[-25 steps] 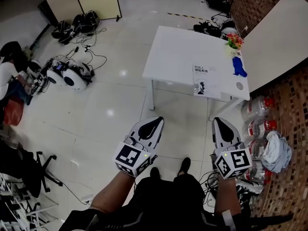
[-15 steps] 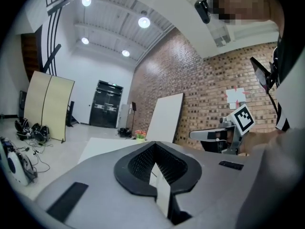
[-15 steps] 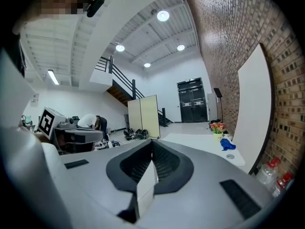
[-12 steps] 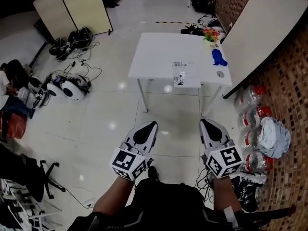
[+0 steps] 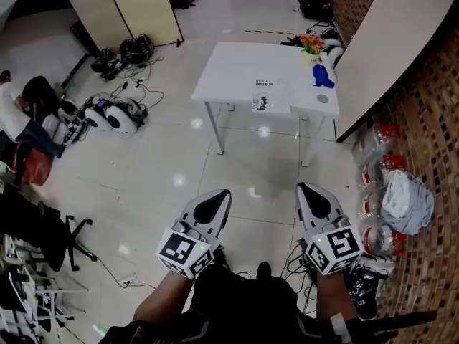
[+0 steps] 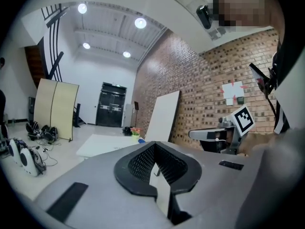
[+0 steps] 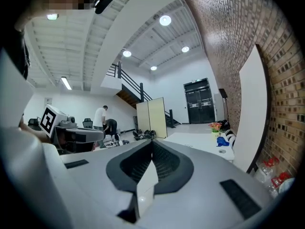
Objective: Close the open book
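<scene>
A white counter [image 5: 229, 74] is shown, a book [image 5: 271, 96] laid at its near edge, a pot of flowers [image 5: 311, 46] set at its far right corner. The left gripper [image 5: 221, 192] and right gripper [image 5: 306, 188] are held closed, empty, farther from the counter than before.

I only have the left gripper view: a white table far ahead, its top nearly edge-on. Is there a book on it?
Observer: Yes. The head view shows a book lying at the table's near edge, right of its middle. It is too small to tell whether it is open.
Operator: How is the right gripper?
Observer: In its own view the right gripper is shut, with nothing between its jaws.
Operator: Anything on the floor to the right?
Observer: Packs of water bottles lie along the brick wall.
</scene>
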Motion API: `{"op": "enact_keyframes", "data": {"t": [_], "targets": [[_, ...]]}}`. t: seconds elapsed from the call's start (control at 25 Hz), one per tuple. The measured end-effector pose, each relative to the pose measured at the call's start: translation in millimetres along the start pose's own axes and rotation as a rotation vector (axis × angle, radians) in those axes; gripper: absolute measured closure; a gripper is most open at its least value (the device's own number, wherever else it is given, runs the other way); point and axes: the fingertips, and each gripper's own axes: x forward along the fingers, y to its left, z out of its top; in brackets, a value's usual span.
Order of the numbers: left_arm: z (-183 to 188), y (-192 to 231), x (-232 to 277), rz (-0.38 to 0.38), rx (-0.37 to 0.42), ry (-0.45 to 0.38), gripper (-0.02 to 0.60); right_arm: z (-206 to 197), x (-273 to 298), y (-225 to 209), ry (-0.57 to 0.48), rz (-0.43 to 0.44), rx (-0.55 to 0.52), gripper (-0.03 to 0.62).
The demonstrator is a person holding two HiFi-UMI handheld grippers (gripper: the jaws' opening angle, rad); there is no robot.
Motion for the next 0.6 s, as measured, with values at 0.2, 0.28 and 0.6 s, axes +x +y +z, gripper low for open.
{"op": "enact_keyframes", "data": {"t": [0.2, 0.28, 0.6], "targets": [[7.0, -15.9, -40.9, -0.012, 0.023, -0.019, 0.586, 4.9, -24.5, 31.9, -0.012, -0.008, -0.007, 0.594], [5.6, -18.8, -63.9, -0.028, 0.030, -0.031, 0.586, 4.9, -32.1, 53.7, -0.016, -0.020, -0.016, 0.594], [-2.3, -10.4, -171.5, -0.100, 0.006, -0.046, 0.586, 2.5, -55.4, 167.7, -0.012, -0.054, -0.001, 0.594]]}}
